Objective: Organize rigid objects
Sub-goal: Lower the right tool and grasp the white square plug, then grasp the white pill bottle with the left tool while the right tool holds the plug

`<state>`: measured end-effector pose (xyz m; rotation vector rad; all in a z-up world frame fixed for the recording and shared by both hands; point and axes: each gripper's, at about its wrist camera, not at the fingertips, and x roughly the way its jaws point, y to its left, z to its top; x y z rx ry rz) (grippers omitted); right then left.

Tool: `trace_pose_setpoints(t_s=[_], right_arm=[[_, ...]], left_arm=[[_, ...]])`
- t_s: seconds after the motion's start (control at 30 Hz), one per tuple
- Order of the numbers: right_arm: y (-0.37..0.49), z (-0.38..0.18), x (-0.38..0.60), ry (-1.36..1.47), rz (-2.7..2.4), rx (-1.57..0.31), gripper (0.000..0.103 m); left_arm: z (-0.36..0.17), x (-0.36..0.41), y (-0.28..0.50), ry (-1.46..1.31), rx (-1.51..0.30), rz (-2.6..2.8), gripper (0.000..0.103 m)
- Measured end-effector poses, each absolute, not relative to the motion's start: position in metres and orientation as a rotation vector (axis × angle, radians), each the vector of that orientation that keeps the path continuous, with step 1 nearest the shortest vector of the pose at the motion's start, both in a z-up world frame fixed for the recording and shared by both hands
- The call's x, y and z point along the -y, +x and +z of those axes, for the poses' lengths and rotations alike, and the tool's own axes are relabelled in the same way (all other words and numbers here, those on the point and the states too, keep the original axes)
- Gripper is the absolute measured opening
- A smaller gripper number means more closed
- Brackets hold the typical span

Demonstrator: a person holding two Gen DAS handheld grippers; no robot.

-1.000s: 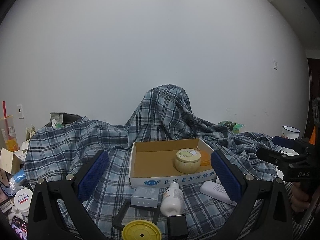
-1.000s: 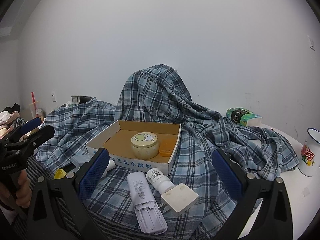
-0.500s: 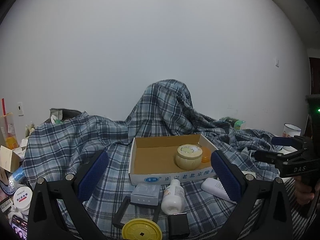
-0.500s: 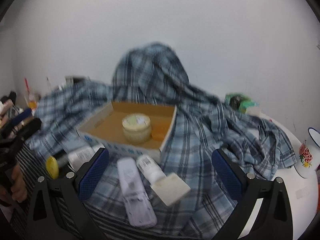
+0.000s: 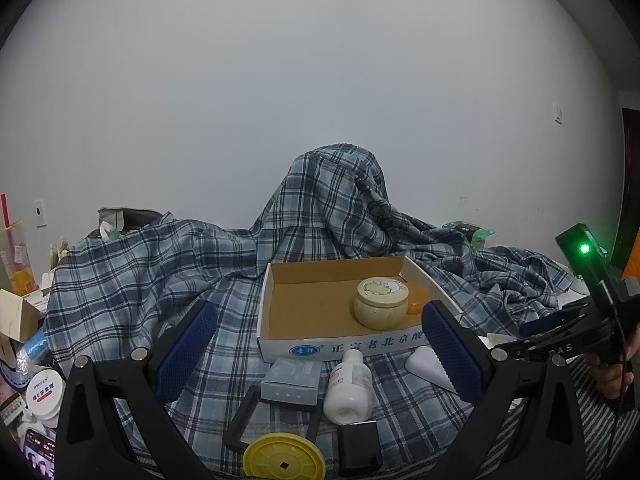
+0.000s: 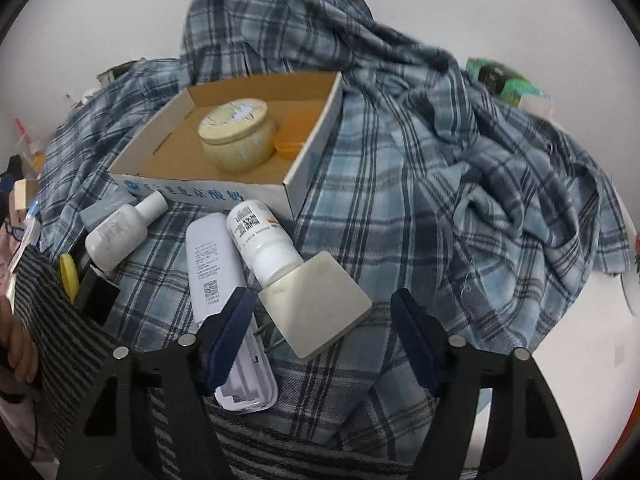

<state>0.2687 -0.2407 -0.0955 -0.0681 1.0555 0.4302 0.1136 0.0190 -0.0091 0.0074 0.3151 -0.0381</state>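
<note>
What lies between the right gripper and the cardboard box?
In the right wrist view, a square white charger and a pill bottle lie between the right gripper and the cardboard box.

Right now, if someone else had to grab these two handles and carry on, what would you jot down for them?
Left gripper: open, empty, held back from the items.
Right gripper: open, lowered around the white square charger, not closed on it.
In the cardboard box: cream round tin, orange case.
Left on the plaid cloth: charger, two white bottles, white tube, grey box, yellow lid, black block.
</note>
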Motion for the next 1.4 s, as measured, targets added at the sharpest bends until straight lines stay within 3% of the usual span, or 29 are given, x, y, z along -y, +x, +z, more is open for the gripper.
trace_pose_setpoints(t_s=[0.47,0.8,0.97,1.07,1.4], right_arm=[[0.285,-0.107,0.214,-0.131,0.323,-1.103,0.059],[0.260,-0.104,0.227,-0.171,0.340,-1.130,0.058],[0.260,-0.100,0.226,-0.160,0.340,-1.086,0.058],[0.268,-0.107,0.219,-0.173,0.338,-1.094,0.044],[0.261,-0.079,0.235,-0.102,0.348,-0.917,0.044]], left_arm=[[-0.010,-0.022,0.112,0.009,-0.308,-0.036,0.103],[-0.010,-0.022,0.112,0.009,-0.307,-0.035,0.103],[-0.011,-0.023,0.112,0.009,-0.308,-0.035,0.103],[-0.011,-0.023,0.112,0.009,-0.313,-0.035,0.103],[-0.010,-0.016,0.122,0.032,-0.390,-0.080,0.103]])
